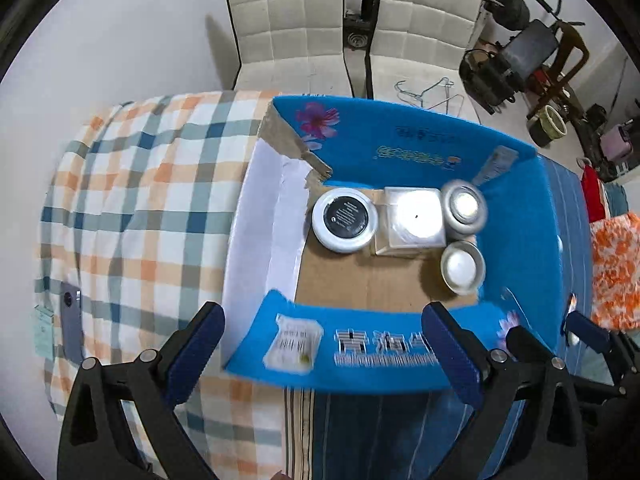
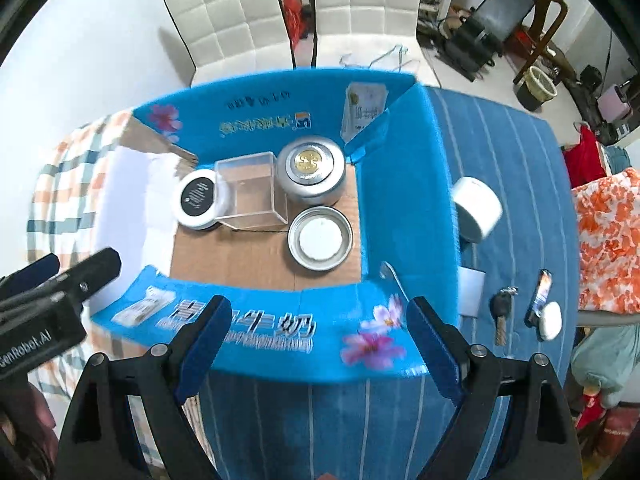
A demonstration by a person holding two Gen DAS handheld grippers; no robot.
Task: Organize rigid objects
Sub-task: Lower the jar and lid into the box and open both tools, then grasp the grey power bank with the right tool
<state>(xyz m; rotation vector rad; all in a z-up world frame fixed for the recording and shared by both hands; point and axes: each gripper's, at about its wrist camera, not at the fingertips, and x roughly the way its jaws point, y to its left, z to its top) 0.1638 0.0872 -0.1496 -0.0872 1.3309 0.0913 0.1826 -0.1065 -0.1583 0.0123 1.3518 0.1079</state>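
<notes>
Through my left wrist camera, my left gripper (image 1: pixel 324 344) hangs with its fingers spread wide apart and nothing between them, poised over the near wall of the blue cardboard box (image 1: pixel 516 216). On the brown floor of the box, along the far side, sit four things in a row and a bit: the round white jar with a black label (image 1: pixel 345 220) at the left, the clear plastic cube (image 1: pixel 414 220) touching it, the silver tin (image 1: pixel 464 210) in the far right corner — glare hides its top — and the silver lid (image 1: pixel 463 267) just in front of that tin. The box stands on a checked cloth (image 1: pixel 140 200).

Through my right wrist camera, my right gripper (image 2: pixel 320 340) is likewise wide open and empty, over the near wall of the box. Here the tin shows a gold emblem on top. Outside the box, on the blue striped cloth (image 2: pixel 500 140) to the right, a white cylinder (image 2: pixel 478 208) lies on its side close to the box wall — beyond it, nearer me, a key (image 2: pixel 502 312) and a phone (image 2: pixel 540 296).
</notes>
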